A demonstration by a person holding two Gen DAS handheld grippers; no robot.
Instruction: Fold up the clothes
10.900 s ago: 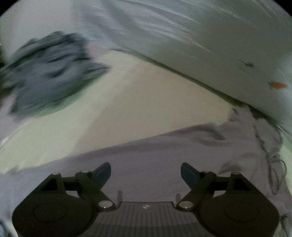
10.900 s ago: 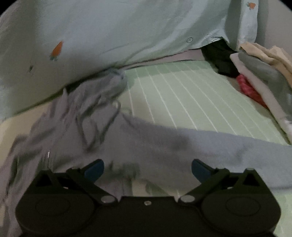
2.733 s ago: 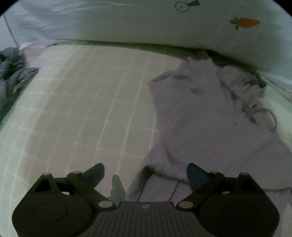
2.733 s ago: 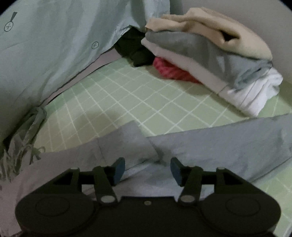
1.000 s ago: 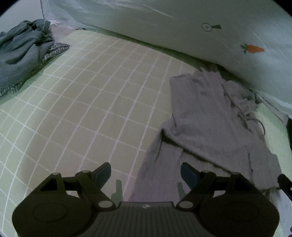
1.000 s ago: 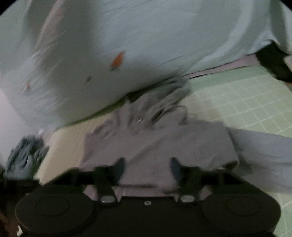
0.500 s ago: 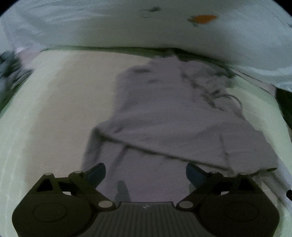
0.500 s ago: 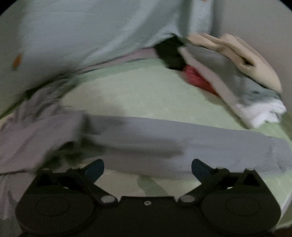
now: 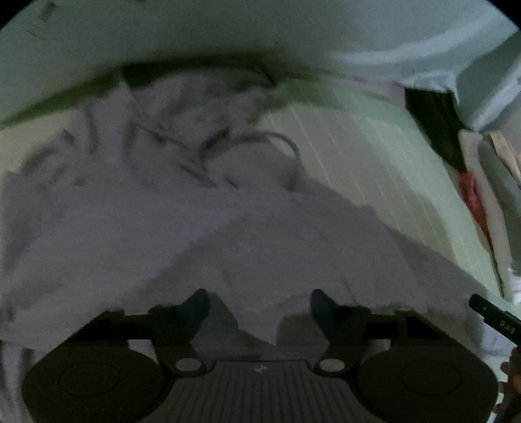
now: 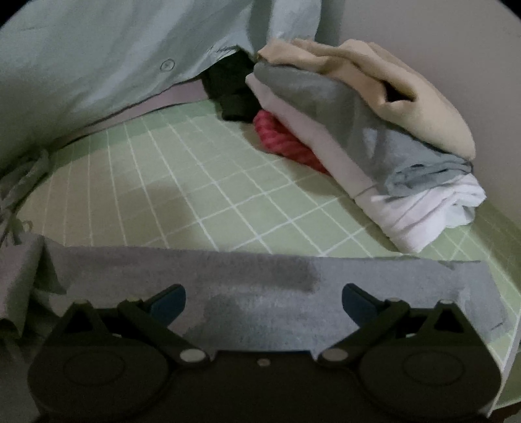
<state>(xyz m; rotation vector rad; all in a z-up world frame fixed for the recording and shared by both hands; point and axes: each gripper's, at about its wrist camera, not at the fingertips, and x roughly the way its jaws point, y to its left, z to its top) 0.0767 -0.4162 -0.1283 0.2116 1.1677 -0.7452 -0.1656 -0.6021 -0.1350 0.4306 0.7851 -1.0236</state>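
Since a second ago our left gripper (image 9: 259, 301) has swung from the garment's left edge to above its middle, and our right gripper (image 10: 263, 297) has turned from the body of the garment to its outstretched sleeve (image 10: 293, 276); left view is motion-blurred, right view sharp.

Left gripper: jaws part-way apart and closing; the grey hooded top (image 9: 195, 221) lies under and between the fingers, pads not pressing on it as far as we can see; drawstring (image 9: 286, 153) loops at the far side of the top, near the pale blue bedding (image 9: 260, 29).

Right gripper: jaws spread wide, nothing clamped; the sleeve lies flat across the view just beyond the fingertips, on the green grid-patterned sheet (image 10: 202, 182); sleeve end points right.

Top lies on the sheet, hood end toward the bedding.

Stack of folded clothes (image 10: 358, 123) well beyond the sleeve at right: beige on top, grey below it, white under that, red at the bottom edge; dark garment (image 10: 231, 91) behind the stack, partly under the bedding.

A dark gripper part (image 9: 495, 317) shows at the right edge of the left view.
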